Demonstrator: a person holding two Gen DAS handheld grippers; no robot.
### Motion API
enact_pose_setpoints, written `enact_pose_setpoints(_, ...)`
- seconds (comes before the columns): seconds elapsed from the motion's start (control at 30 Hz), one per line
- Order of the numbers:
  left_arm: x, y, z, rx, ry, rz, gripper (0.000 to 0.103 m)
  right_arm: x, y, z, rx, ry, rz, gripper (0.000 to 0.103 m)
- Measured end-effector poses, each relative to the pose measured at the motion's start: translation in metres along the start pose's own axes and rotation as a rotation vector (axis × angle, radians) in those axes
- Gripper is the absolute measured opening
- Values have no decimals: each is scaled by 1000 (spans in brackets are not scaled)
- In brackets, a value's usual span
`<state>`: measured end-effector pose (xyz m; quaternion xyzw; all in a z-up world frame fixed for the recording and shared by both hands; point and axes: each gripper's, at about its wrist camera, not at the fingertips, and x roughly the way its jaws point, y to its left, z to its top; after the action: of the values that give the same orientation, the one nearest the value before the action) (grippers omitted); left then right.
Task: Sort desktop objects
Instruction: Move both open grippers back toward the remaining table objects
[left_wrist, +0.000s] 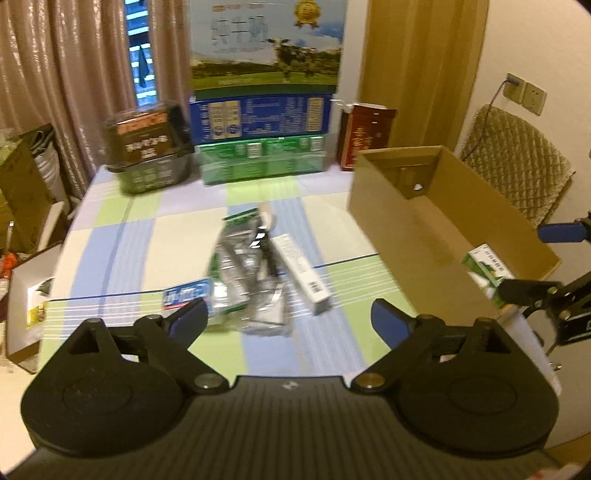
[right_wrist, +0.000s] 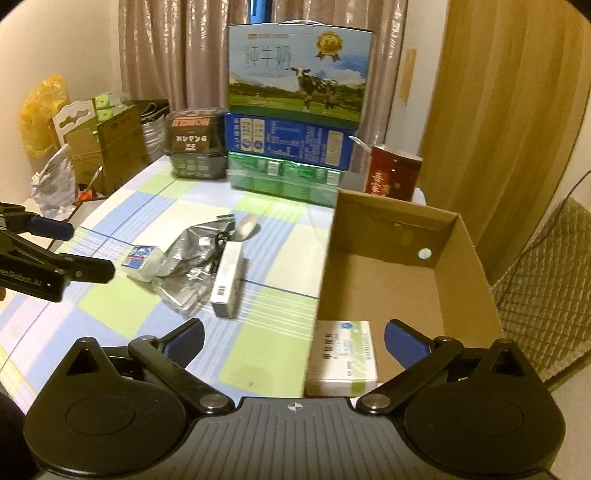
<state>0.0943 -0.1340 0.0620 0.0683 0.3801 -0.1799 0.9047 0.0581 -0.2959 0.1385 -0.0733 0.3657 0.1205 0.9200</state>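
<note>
Checkered cloth covers the bench, milk cartons stacked along the far edge. Left hand-held gripper is spread wide, nothing between the jaws, hovering just short of the clutter pile. Right hand-held gripper is spread too and empty, sitting over the near end of the cardboard box, where a white-green medicine box lies at about 6 o'clock inside. Still out on the cloth: a crinkly foil pouch, a long white carton touching it at 3 o'clock, and a small blue-white pack at 9 o'clock. All look light. The carton seems stiff, so probably pinch across its narrow sides; the foil will likely be slippery and crumple.
</note>
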Motion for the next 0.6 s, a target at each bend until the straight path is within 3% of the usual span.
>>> enact_pose_setpoints(0.3,-9,58,-15,-16,28,85,102,17,31,6,-19,18,49,101)
enact_pose_setpoints(0.6,9,95,-26,-20,71,100,102,46,53,14,-30,38,83,101)
